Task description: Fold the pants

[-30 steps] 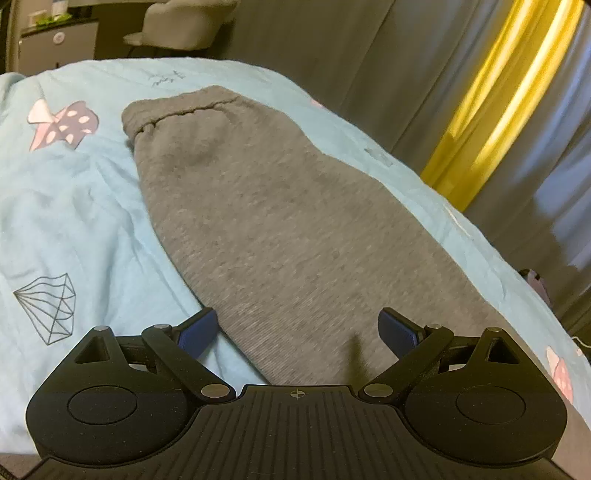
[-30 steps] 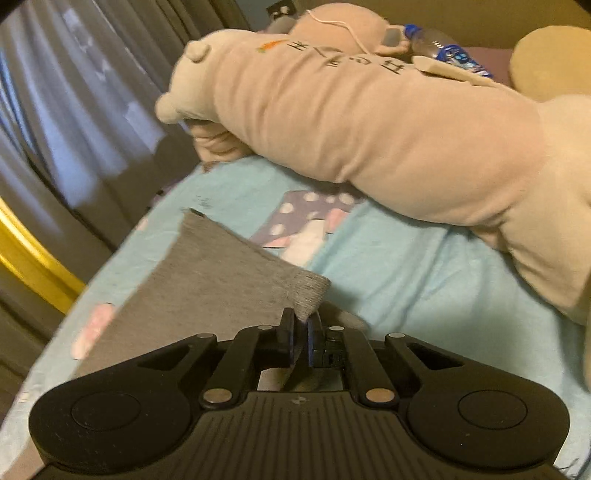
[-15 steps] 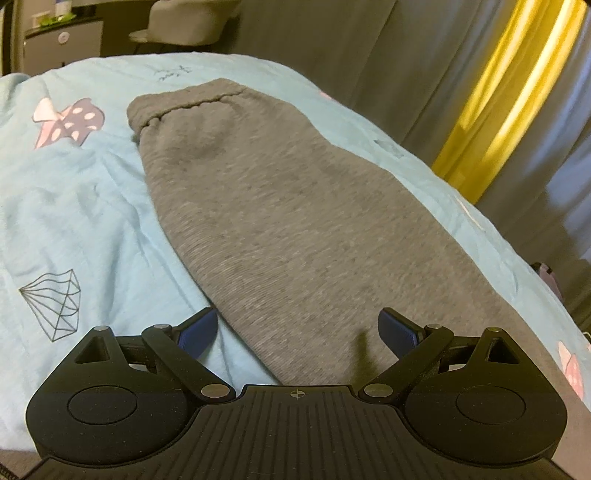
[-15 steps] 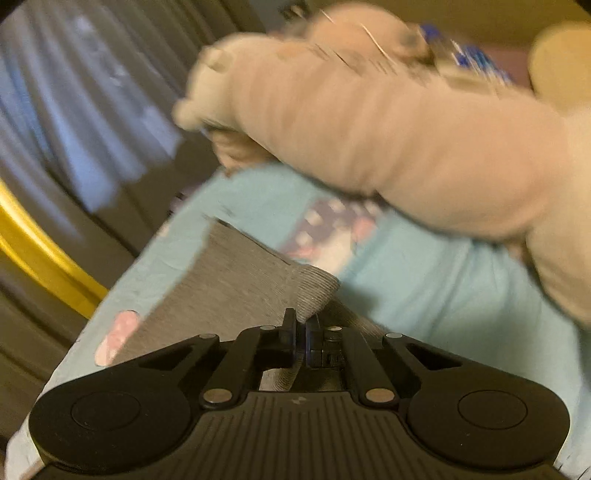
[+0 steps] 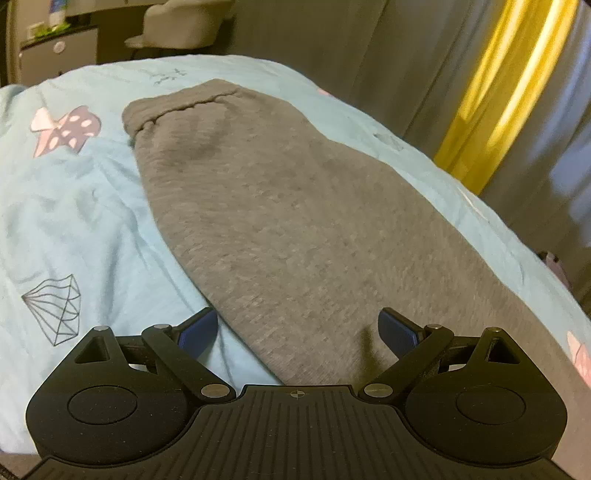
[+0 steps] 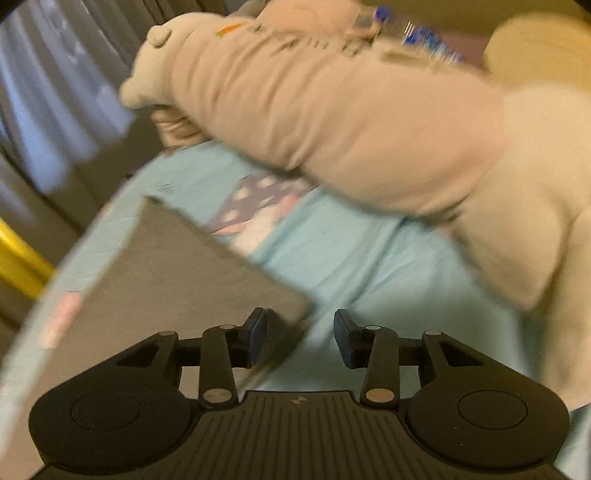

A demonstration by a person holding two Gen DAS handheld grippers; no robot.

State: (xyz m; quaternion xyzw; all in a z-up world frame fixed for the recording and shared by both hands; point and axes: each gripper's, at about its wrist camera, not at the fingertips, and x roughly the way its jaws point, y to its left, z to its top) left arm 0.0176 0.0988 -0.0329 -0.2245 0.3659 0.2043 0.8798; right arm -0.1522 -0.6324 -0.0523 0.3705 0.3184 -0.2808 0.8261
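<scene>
The right gripper (image 6: 299, 338) is opening its jaws, and the blue pads stand apart with nothing pressed between them; the blurred corner of the grey pants (image 6: 159, 273) lies just at the inner edge of the pad on the nine o'clock side, free of any pinch. From there the grey cloth runs off toward ten o'clock across the light blue bedsheet (image 6: 351, 266), and past it, from twelve to three o'clock, a big beige plush toy (image 6: 351, 122) lies across the bed, with a blurred water bottle (image 6: 417, 35) on top of it at one o'clock. The left gripper (image 5: 297, 332) is spread wide and holds nothing, its pads hovering over the near end of the pants (image 5: 288, 221). The pants lie flat as one long grey strip stretching from six o'clock up to the gathered waistband at eleven o'clock. The bedsheet (image 5: 74, 221), printed with a diamond and a spotted bow, surrounds them. Grey and yellow curtains (image 5: 498, 85) hang at two o'clock.
</scene>
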